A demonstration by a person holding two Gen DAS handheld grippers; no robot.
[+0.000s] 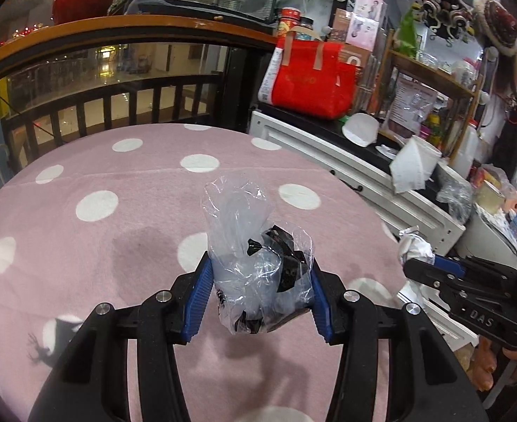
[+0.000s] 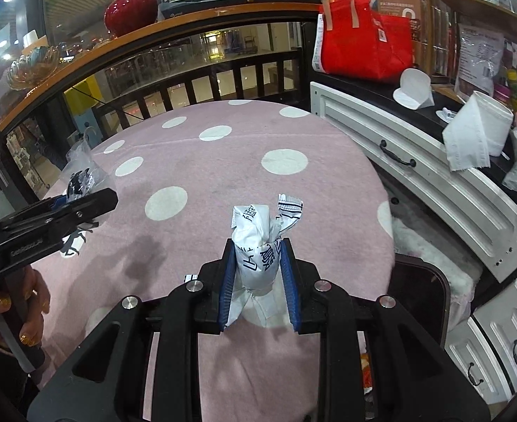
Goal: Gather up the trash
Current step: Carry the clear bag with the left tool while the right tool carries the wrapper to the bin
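Trash in both tongs: left tongs (image 1: 260, 293) clamped on clear plastic bag (image 1: 251, 246) | right tongs (image 2: 258, 283) clamped on crumpled white wrapper (image 2: 258, 246) | step: carry above table (image 2: 223, 176) | next: find bin, none visible.

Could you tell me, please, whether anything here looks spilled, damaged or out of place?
A faint darker patch stains the pink polka-dot tablecloth, like a damp mark. A roll of white tissue paper on the dark counter trails a loose, unrolled sheet. Nothing else stands out.
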